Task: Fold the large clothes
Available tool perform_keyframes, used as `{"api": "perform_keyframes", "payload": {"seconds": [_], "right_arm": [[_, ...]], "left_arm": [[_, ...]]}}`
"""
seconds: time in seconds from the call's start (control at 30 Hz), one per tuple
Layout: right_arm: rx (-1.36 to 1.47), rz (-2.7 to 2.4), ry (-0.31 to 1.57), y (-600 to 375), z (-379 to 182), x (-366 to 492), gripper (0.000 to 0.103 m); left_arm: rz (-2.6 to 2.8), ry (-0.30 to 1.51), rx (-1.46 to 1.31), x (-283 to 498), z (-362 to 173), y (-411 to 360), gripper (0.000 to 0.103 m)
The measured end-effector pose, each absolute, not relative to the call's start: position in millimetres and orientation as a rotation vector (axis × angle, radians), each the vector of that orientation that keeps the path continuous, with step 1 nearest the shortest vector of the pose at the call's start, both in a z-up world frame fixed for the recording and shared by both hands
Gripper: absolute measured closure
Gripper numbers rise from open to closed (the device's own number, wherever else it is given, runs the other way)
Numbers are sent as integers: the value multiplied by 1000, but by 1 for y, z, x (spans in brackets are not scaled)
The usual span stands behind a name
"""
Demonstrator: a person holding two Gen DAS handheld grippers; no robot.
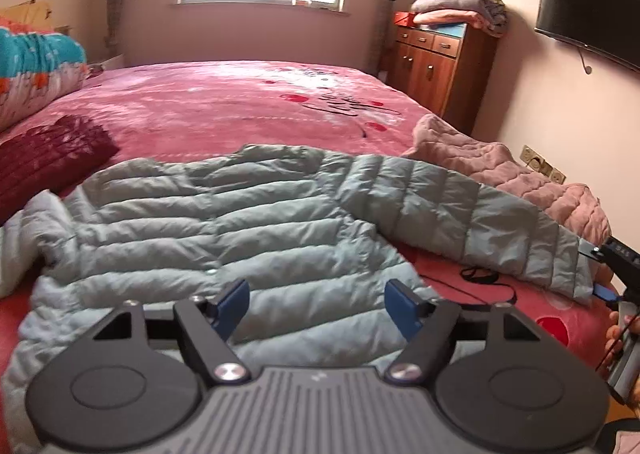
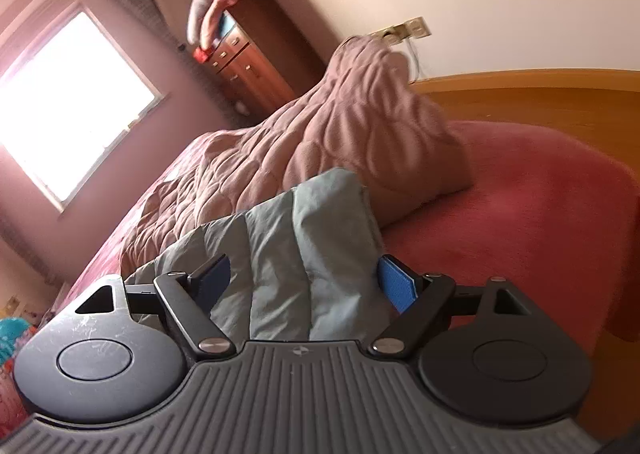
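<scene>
The grey-green puffer jacket (image 1: 224,214) lies flat across the bed (image 1: 224,102), sleeve running lower right; the right hand-held gripper (image 2: 304,278) straddles its cuff, wide open; the left hand-held gripper (image 1: 316,306), open, empty, hovers over the hem.

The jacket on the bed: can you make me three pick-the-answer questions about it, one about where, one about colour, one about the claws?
1. Where does the jacket lie?
A. on the bed
B. on the dresser
C. on the floor

2. What colour is the jacket?
A. red
B. grey-green
C. black

3. How does the right claw stand at the sleeve?
A. open, the sleeve end between its pads
B. squeezed shut on the sleeve
C. far from the sleeve

Answers:
1 A: it is spread flat on the pink bedcover.
2 B: its quilted fabric is pale grey-green.
3 A: the blue pads stand wide beside the cuff.
</scene>
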State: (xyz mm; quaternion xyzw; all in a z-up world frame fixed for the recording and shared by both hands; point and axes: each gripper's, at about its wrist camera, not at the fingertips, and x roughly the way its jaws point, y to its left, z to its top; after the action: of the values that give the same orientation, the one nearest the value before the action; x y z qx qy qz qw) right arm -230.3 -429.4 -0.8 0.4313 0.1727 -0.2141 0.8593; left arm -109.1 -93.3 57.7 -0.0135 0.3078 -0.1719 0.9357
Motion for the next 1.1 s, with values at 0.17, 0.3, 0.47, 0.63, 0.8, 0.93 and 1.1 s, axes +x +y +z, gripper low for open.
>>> {"api": "perform_keyframes", "payload": {"seconds": [0.17,0.3,0.47,0.63,0.8,0.93,1.1], "right_arm": [[883,-466,418,-438,-8,-209,1],[782,-483,465,-435,-8,-196,0],[704,-490,496,-422,-9,-187,0],[740,-461,527,-420,-9,-173,54],[738,-467,533,-411,-1,-161,86],[699,-448,484,-393,27,-155,88],[703,-197,387,-366,91,-135,88]], "left_arm": [[-363,620,-46,-92,48,-102,27],[-358,619,-93,-75,41,-97,27],[-317,587,-123,-52,33,-84,23],[-251,562,-196,-30,26,-55,22],[-188,518,-253,-14,22,-17,21],[-111,431,-295,-4,25,18,17],[-31,364,-375,9,25,61,17]]}}
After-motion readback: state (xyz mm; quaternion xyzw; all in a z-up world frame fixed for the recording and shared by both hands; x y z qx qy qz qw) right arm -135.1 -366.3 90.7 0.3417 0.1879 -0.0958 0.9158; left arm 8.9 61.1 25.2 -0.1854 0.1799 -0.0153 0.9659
